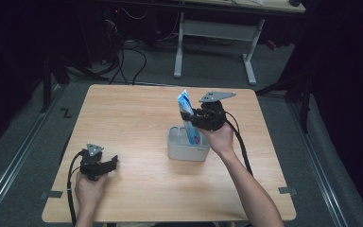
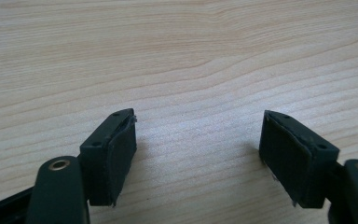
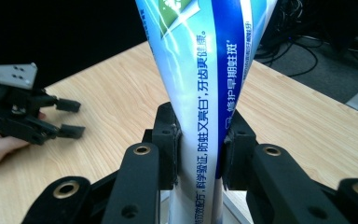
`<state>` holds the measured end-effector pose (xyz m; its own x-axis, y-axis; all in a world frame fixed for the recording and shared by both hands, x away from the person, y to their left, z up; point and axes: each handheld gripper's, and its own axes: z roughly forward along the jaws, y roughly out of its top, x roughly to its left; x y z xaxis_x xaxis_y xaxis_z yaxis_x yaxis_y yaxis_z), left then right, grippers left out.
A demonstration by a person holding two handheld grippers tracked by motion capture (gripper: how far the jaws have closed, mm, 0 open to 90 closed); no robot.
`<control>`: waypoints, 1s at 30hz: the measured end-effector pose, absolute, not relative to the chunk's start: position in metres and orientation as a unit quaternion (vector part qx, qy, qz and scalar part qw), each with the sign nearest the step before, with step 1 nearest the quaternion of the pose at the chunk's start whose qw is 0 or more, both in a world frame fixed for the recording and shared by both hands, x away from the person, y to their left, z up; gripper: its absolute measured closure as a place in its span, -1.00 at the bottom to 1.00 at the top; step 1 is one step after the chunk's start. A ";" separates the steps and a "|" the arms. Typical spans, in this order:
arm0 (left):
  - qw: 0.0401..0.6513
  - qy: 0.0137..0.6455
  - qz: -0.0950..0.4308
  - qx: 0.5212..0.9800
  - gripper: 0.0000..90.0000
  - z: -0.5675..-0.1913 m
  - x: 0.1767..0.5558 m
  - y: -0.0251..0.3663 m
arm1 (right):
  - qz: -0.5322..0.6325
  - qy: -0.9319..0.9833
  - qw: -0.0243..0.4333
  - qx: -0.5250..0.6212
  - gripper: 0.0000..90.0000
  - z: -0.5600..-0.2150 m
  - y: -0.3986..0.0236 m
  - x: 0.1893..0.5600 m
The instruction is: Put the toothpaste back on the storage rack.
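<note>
While the right tool (image 1: 187, 115) clamps a toothpaste tube (image 1: 189, 118), the tube stands nearly upright with its lower end inside a grey holder (image 1: 187, 151) near the centre of the surface (image 1: 137, 123).

Seen from the right gripper view, the toothpaste tube (image 3: 200, 93) is white and pale blue with a dark blue band down one side, a green patch near its top and lines of printed characters along its length; the pads (image 3: 170, 140) press its sides from 9 and 3 o'clock. Its flat, wide end points up toward 12 o'clock, leaning slightly left. At about 8 o'clock of the holder, well apart, the left tool (image 1: 115, 161) rests low over bare wood, jaws spread wide with nothing between its pads (image 2: 121, 158).
</note>
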<state>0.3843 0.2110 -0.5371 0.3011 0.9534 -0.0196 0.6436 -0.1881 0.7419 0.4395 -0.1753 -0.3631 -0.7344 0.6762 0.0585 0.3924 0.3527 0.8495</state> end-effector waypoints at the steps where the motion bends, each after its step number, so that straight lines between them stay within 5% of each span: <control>1: 0.332 0.543 0.232 0.735 -0.38 -0.537 0.384 0.211 | 0.461 0.809 0.153 0.330 0.59 -0.364 -0.174 0.439; 30: 0.332 0.543 0.233 0.735 -0.39 -0.537 0.384 0.211 | 0.434 0.827 0.138 0.331 0.58 -0.383 -0.171 0.438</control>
<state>0.3843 0.2109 -0.5371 0.3010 0.9535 -0.0182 0.6435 -0.1889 0.7418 0.4380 -0.1714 -0.3829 -0.7435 0.6662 0.0588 0.4270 0.4051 0.8085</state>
